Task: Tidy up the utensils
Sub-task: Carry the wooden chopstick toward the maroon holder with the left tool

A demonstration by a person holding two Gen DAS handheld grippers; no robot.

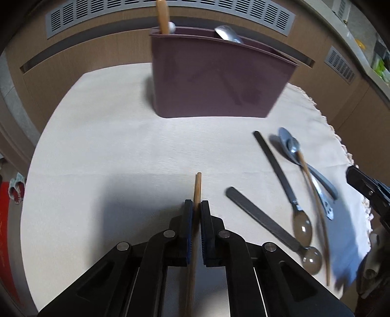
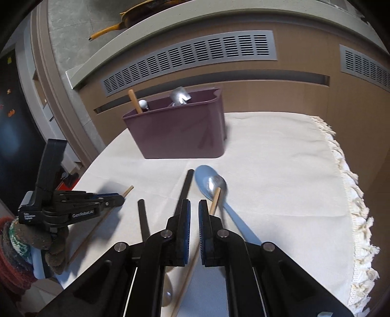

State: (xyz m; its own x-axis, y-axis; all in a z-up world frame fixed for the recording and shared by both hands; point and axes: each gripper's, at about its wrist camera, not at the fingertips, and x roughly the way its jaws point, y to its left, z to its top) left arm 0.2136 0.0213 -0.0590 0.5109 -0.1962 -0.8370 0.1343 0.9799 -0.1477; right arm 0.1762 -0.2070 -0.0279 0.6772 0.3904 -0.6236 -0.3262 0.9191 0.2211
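My left gripper (image 1: 197, 206) is shut on a thin wooden stick (image 1: 197, 185), a utensil handle, held low over the cloth; it also shows in the right wrist view (image 2: 114, 198). The maroon utensil holder (image 1: 217, 80) stands ahead with a wooden handle (image 1: 162, 17) and a metal spoon (image 1: 228, 34) in it. To the right lie two black-handled spoons (image 1: 280, 175), a blue-grey spoon (image 1: 290, 146) and a wooden-handled metal spoon (image 1: 309, 180). My right gripper (image 2: 194, 207) hovers over them, jaws nearly closed with a narrow gap, holding nothing.
A cream cloth (image 2: 280, 175) with a fringed right edge (image 2: 351, 185) covers the table. A wooden cabinet with grey vents (image 2: 190, 58) stands behind the holder (image 2: 180, 129). A yellow pan (image 2: 136, 17) sits on the counter above.
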